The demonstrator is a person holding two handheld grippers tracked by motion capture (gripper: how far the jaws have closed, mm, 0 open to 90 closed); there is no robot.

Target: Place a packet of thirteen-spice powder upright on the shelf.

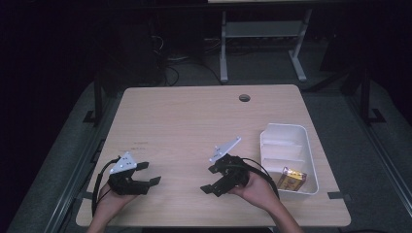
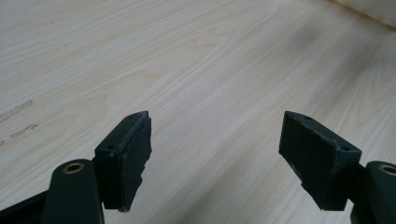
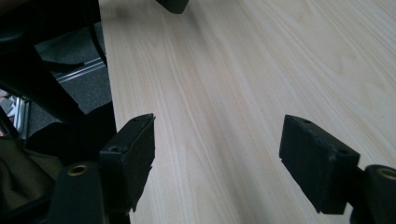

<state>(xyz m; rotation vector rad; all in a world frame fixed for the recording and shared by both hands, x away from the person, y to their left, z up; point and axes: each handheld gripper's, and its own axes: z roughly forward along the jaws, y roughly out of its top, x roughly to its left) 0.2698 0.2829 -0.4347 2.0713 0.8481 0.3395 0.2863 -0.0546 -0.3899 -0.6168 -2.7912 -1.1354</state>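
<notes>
Your left gripper point(image 1: 148, 174) rests low over the table point(image 1: 194, 121), jaws apart with only bare wood between them. Your right gripper point(image 1: 210, 180) likewise stands with its jaws wide and nothing in the gap. The yellow box point(image 1: 292, 180) lies in the white tray point(image 1: 311, 145), behind the right jaws and well apart from both pairs.
</notes>
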